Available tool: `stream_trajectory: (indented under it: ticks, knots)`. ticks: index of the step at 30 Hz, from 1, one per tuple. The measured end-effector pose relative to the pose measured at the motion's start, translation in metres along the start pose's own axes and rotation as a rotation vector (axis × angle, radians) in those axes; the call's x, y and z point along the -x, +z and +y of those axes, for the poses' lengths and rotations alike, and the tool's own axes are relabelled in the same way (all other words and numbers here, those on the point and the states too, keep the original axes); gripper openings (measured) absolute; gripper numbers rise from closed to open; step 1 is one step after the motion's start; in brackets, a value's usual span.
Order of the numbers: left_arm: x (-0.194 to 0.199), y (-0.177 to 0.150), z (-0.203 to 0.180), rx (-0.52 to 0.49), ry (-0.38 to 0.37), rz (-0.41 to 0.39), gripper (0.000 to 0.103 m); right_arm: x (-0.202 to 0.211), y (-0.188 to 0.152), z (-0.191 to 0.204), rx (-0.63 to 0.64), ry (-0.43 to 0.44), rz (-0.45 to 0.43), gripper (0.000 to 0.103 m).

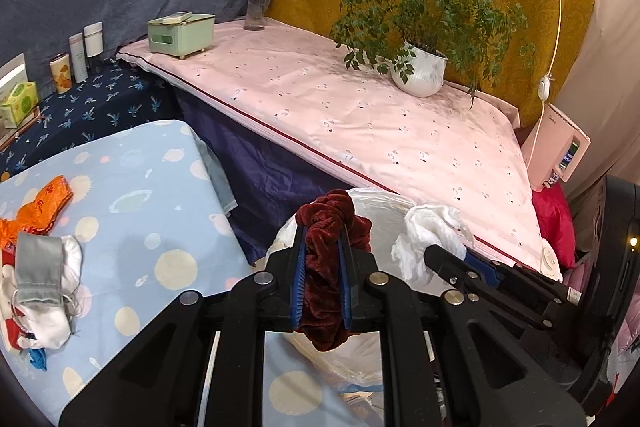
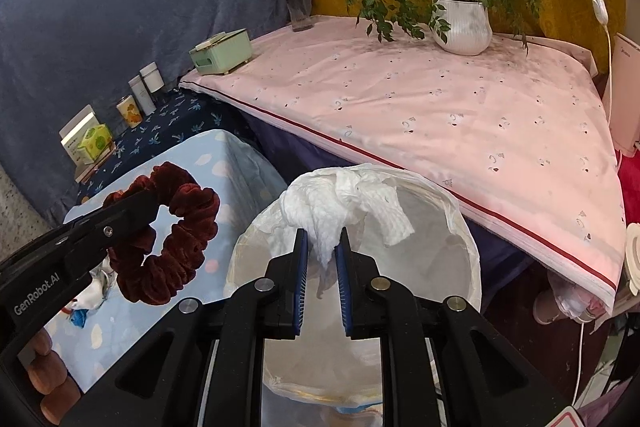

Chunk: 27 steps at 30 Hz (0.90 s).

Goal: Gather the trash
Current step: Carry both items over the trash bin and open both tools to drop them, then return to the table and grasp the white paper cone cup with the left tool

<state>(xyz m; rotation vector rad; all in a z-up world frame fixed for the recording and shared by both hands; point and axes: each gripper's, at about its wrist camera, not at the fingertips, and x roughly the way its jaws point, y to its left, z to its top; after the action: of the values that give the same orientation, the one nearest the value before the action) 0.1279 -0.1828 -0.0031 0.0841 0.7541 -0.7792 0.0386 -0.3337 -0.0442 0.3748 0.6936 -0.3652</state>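
- The right tool (image 2: 322,247) grips a crumpled white tissue (image 2: 332,203) directly above the open mouth of the lined trash bin (image 2: 460,227), whose rim curves clear ahead of it.
- The left tool (image 1: 322,243) clamps a dark red velvet scrunchie (image 1: 326,227), to the left of the right tool and near the bin's left rim.
- "GenRobot.AI" is printed on the left tool's side.
- Ahead, the pink-covered worktop (image 2: 440,107) edge borders the bin; left lies a blue spotted worktop (image 1: 132,195) with a rag pile (image 1: 40,279).

bin (image 2: 460,227) mouth open below | pink table (image 2: 440,107) edge — beside
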Motion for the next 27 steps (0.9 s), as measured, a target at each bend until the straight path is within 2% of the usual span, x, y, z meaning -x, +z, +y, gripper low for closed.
stream_trajectory:
  ticks: [1, 3, 5, 8, 11, 19, 27]
  knots:
    - [-0.002, 0.0, -0.001, 0.001, -0.003, 0.001, 0.016, -0.001, -0.001, 0.001, 0.002, -0.005, -0.002, 0.018]
    - [-0.007, 0.001, -0.003, 0.004, -0.001, 0.008, 0.022, -0.002, -0.001, 0.0, -0.003, -0.012, -0.006, 0.031]
    - [-0.009, 0.001, -0.003, 0.012, 0.011, 0.005, 0.039, -0.001, 0.0, -0.003, -0.008, -0.022, -0.016, 0.039]
    - [-0.007, 0.001, -0.002, 0.021, 0.026, -0.012, 0.052, 0.004, 0.0, -0.004, -0.01, -0.033, -0.029, 0.043]
    - [-0.003, 0.001, -0.002, 0.024, 0.033, -0.022, 0.054, 0.011, -0.001, -0.003, -0.004, -0.043, -0.044, 0.051]
    - [0.015, -0.003, 0.01, 0.051, 0.054, -0.042, 0.055, 0.027, -0.002, 0.011, 0.014, -0.039, -0.064, 0.055]
    - [0.042, -0.014, 0.044, 0.111, 0.101, -0.066, 0.057, 0.038, -0.006, 0.046, 0.058, -0.01, -0.077, 0.06]
